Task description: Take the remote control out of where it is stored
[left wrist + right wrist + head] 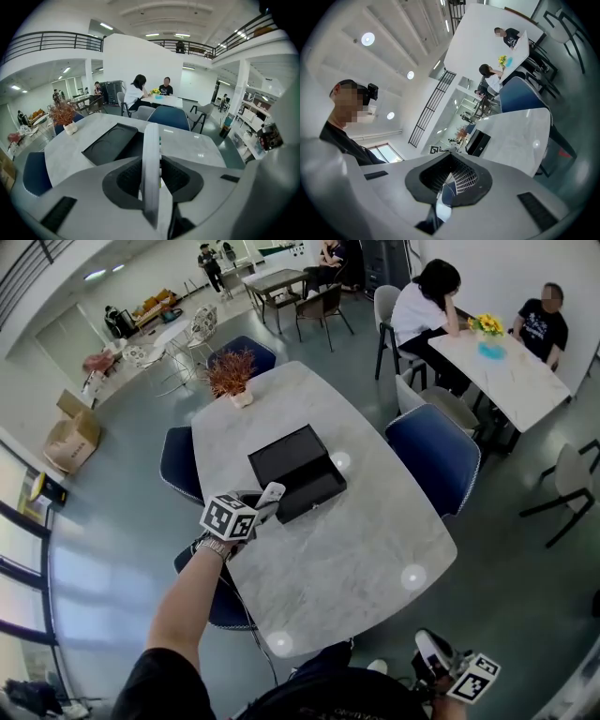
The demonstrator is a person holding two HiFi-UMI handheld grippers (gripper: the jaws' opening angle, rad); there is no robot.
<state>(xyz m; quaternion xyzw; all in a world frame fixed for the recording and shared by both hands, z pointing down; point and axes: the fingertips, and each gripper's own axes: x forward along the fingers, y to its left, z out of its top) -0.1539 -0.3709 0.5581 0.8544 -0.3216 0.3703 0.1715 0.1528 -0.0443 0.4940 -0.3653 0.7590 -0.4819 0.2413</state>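
Just left of centre in the head view: left hand-held gripper [261,506] clamped on the white remote control [272,493]. Marker cube [229,517] at its lower left, forearm [187,596] reaching in from the bottom edge.

Seen along the jaws in the left gripper view, stands edge-on and upright between the two dark pads [129,180]. Pressed from both sides, far end poking up past the jaw tips into the middle of the frame.

Sits outside the black box [298,472], over that box's near left corner in the head view. Touching the box or the counter [356,568], or clear of both: impossible to tell from there.

Black box at the centre of the pale marble counter, dark inside. Toward the counter's upper left end, a potted reddish plant [231,373]. Around the counter at right and left, blue chairs [433,457].

At the bottom right corner of the head view: right hand-held gripper [427,651], off the counter's edge, well apart from remote control and box. In the right gripper view, jaws together with nothing between them. Counter and black box tilted across the right half of that frame.

Upper right of the head view: two people seated at a second white table [511,371], with yellow flowers [487,324] on it.
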